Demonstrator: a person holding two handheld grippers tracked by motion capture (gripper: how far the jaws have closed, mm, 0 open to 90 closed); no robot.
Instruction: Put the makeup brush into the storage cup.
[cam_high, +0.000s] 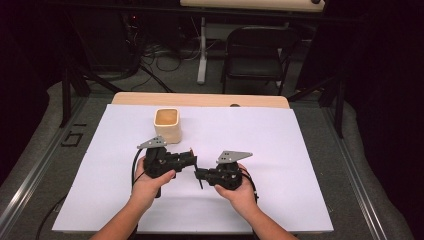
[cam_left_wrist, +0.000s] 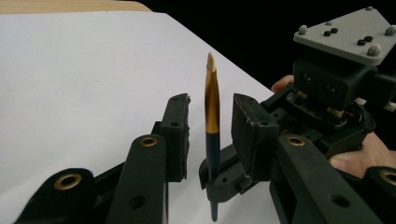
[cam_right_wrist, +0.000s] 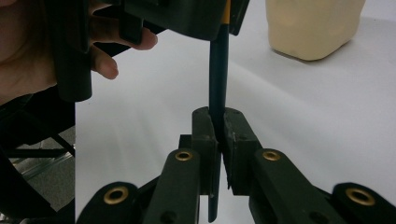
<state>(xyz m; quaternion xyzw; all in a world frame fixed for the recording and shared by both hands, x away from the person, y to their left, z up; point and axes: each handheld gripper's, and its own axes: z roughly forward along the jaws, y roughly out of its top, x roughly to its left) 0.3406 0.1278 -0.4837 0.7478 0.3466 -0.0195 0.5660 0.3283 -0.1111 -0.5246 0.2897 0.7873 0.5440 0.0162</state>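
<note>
Between open left gripper (cam_left_wrist: 211, 126), one brush (cam_left_wrist: 212, 112); right gripper (cam_right_wrist: 218, 135) clamps it.

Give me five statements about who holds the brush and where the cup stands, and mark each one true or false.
1. The right hand-held gripper is shut on the brush. True.
2. The left hand-held gripper is clamped on the brush. False: its jaws stand apart on either side of the brush, with a gap on each side.
3. The brush stands roughly upright, its pale tip uppermost in the left gripper view. True.
4. The cream cup lies on its side. False: it stands upright with its opening up.
5. The cup stands on the white sheet, beyond the two grippers. True.
</note>
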